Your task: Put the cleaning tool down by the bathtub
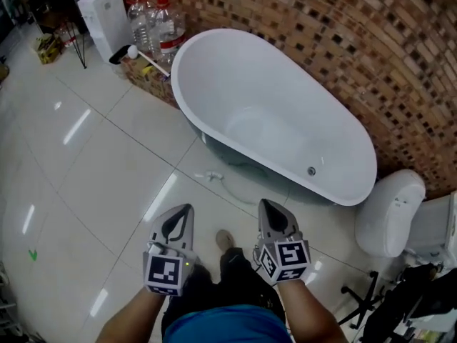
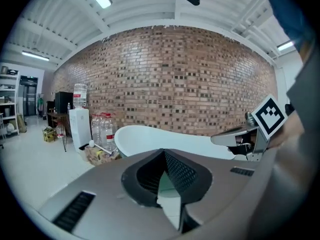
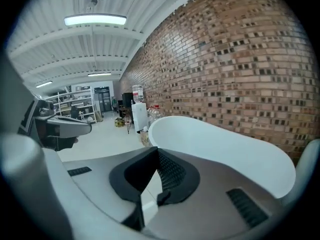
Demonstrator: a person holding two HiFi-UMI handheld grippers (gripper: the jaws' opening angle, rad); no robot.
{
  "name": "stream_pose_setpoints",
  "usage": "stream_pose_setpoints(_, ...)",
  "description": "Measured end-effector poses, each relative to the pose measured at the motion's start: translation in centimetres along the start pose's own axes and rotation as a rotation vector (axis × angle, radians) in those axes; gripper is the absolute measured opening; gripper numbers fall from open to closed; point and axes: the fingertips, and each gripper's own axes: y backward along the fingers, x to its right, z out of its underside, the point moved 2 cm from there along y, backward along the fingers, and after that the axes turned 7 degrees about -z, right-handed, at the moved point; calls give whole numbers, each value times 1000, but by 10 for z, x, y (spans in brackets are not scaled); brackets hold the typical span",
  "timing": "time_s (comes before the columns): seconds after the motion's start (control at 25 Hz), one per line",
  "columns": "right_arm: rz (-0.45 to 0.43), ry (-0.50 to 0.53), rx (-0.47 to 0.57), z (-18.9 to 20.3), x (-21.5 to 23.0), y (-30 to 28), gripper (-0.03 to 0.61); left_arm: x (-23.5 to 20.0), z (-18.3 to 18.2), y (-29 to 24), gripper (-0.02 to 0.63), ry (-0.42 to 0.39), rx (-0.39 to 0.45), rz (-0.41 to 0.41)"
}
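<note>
Both left tongs (image 1: 186, 210) and right tongs (image 1: 265, 204) clenched empty, we judge the cleaning tool (image 1: 212, 176) down beside the bathtub (image 1: 285, 77).

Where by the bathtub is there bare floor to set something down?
The widest bare patch is the tiled floor left of the bathtub, from its side out into the room. Crowded: bottles and a box at its far end, a small white part at its base, the toilet at the near end.
</note>
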Motion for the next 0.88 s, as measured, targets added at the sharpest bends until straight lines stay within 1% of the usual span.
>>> stream_pose_setpoints(0.08, 41, -20, 36, -16, -6, 27, 12, 5, -16, 17, 5, -7, 12, 13)
stream_pose_setpoints(0.24, 130, -65, 111, -43, -15, 78, 12, 20, -39, 45, 5, -75, 33, 62)
stream_pose_setpoints(0.32, 144, -70, 122, -47, -21, 100, 12, 30, -46, 57, 5, -104, 50, 80)
stream_pose_setpoints(0.44, 136, -87, 120, -40, -25, 124, 12, 41, -45, 72, 5, -147, 58, 69)
stream_pose_setpoints(0.48, 131, -94, 114, -35, -26, 129, 11, 44, -44, 76, 5, -146, 55, 59)
stream_pose_setpoints(0.6, 117, -100, 95, -26, -26, 142, 11, 49, -39, 87, 5, -111, 37, 22)
stream_pose_setpoints(0.88, 90, -52, 87, -31, -12, 158, 11, 68, -46, 93, 5, -71, 46, -28)
